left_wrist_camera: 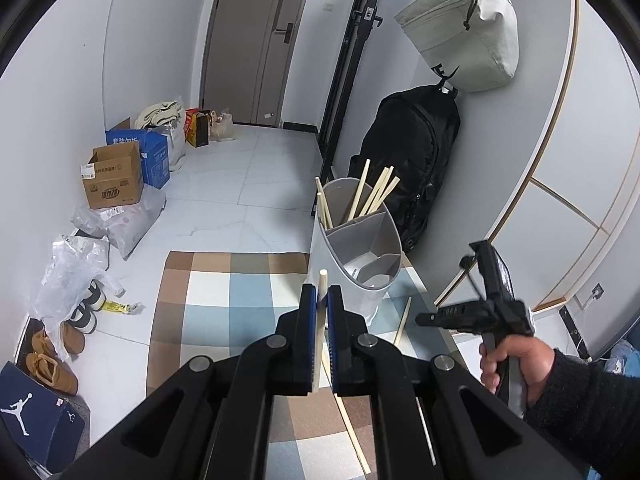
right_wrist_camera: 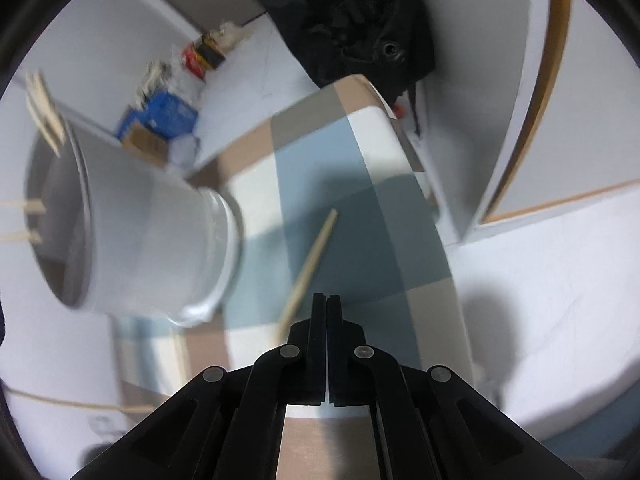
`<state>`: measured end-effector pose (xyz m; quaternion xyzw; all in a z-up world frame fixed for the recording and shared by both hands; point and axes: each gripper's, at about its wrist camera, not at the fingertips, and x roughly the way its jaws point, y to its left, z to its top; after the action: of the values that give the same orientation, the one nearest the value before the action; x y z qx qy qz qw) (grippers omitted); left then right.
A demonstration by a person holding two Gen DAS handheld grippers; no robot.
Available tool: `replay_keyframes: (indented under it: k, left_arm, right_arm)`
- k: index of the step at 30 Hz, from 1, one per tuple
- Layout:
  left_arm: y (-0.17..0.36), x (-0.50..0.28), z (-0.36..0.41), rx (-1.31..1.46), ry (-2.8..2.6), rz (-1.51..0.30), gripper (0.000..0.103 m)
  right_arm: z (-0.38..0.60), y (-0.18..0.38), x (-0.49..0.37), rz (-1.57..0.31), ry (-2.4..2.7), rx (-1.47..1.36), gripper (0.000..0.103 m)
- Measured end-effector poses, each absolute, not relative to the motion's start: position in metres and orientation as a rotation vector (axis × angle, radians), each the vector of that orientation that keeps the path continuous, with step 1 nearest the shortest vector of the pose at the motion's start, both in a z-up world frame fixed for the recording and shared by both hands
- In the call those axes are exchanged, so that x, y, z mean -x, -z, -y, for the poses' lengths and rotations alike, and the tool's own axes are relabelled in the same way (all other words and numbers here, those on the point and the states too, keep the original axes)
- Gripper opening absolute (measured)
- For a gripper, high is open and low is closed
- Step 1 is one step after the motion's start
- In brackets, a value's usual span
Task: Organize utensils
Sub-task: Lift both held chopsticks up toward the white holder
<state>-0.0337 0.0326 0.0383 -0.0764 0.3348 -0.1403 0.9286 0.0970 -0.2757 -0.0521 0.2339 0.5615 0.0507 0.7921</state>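
While left tool pinches chopstick near holder, right tool closed, empty.

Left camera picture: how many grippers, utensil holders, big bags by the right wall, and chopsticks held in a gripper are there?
Grippers: 2 (left gripper, right gripper)
Utensil holder: 1
Bags: 2 (beige bag, black backpack)
Held chopstick: 1
Total: 6

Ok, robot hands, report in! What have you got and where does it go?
Left gripper shut on one chopstick. Right gripper shut, empty. Holder ahead, chopsticks in back compartment. Loose chopstick on mat; path clear.
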Motion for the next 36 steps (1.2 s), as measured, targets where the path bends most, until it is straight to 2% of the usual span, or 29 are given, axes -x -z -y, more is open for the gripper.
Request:
replay_keyframes:
  k: [4, 8, 13, 17, 19, 23, 26, 30, 36]
  left_arm:
    - [-0.038, 0.036, -0.032, 0.157, 0.286, -0.685, 0.002]
    - [-0.037, 0.035, -0.034, 0.163, 0.281, -0.694, 0.002]
    - [-0.036, 0.031, -0.037, 0.168, 0.275, -0.699, 0.002]
    - [-0.034, 0.030, -0.042, 0.186, 0.264, -0.703, 0.002]
    - [-0.033, 0.030, -0.044, 0.190, 0.259, -0.702, 0.002]
    - [-0.033, 0.030, -0.047, 0.195, 0.255, -0.698, 0.002]
    - [-0.035, 0.030, -0.049, 0.200, 0.253, -0.693, 0.002]
    - [-0.037, 0.032, -0.049, 0.204, 0.256, -0.686, 0.002]
    - [-0.040, 0.036, -0.042, 0.189, 0.265, -0.677, 0.002]
  right_arm:
    - [0.276, 0.048, -0.108, -1.204, -0.119, -0.539, 0.006]
    - [0.261, 0.052, -0.121, -1.246, -0.051, -0.488, 0.025]
    - [0.233, 0.047, -0.142, -1.275, 0.007, -0.299, 0.031]
    - [0.214, 0.047, -0.147, -1.262, 0.060, -0.151, 0.031]
    - [0.203, 0.048, -0.146, -1.246, 0.078, -0.067, 0.027]
    - [0.202, 0.050, -0.136, -1.204, 0.092, -0.018, 0.011]
    - [0.209, 0.050, -0.125, -1.185, 0.060, -0.022, 0.005]
    - [0.219, 0.049, -0.109, -1.187, 0.005, -0.023, 0.005]
    - [0.249, 0.044, -0.099, -1.190, -0.044, -0.199, 0.005]
